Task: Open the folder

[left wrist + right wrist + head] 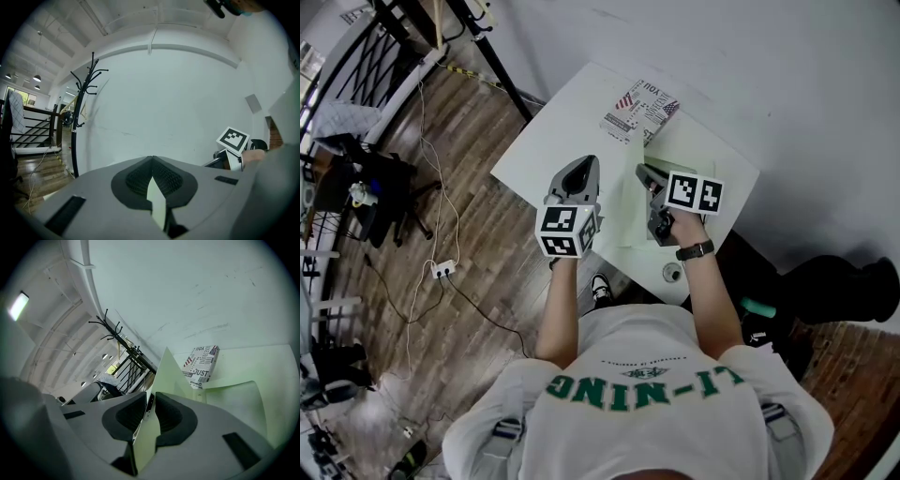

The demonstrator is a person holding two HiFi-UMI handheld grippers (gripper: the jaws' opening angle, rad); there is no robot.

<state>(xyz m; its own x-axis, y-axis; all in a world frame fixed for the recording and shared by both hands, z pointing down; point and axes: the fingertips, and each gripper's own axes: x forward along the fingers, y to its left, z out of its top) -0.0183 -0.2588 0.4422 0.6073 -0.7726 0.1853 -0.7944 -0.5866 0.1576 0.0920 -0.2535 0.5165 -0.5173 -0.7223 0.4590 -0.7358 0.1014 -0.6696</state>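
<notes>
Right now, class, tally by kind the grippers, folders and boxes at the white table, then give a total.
Grippers: 2, the left gripper and the right gripper
Folders: 1, the pale green folder
Boxes: 1, the printed box
Total: 4

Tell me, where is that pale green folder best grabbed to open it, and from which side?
Pinch the folder by the thin free edge of its lifted cover, coming from the person's side. That edge stands off the table, so jaws fit either side; the left tool grips it so.
</notes>
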